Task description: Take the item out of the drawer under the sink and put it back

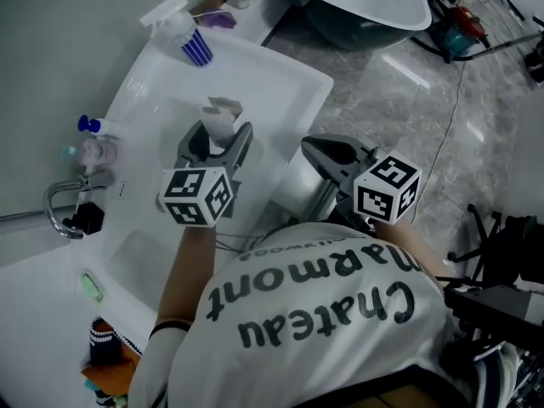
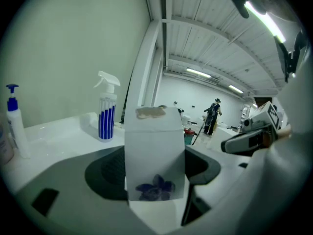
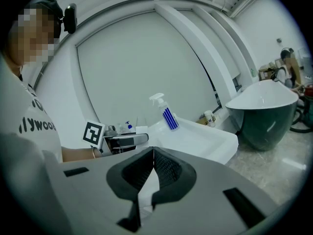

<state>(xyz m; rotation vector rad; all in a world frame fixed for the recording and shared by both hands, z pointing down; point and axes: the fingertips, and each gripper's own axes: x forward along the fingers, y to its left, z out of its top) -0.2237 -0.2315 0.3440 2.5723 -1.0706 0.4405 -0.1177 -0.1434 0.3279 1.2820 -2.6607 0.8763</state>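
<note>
A small white carton (image 1: 219, 117) with a purple flower print (image 2: 156, 186) stands upright between the jaws of my left gripper (image 1: 217, 139), which is shut on it above the white sink basin (image 1: 157, 109). In the left gripper view the carton (image 2: 155, 136) fills the gap of the left gripper (image 2: 155, 163). My right gripper (image 1: 314, 148) hovers off the counter's front edge, jaws shut with nothing between them (image 3: 153, 153). Below that edge a white cabinet front (image 1: 293, 185) shows; the drawer itself is hidden by my grippers and body.
A blue-striped spray bottle (image 1: 189, 34) stands at the basin's far corner. A pump bottle (image 1: 92, 127) and a chrome faucet (image 1: 61, 215) sit at the left. A dark freestanding bathtub (image 1: 365, 2) and cables lie on the grey tiled floor (image 1: 408, 100).
</note>
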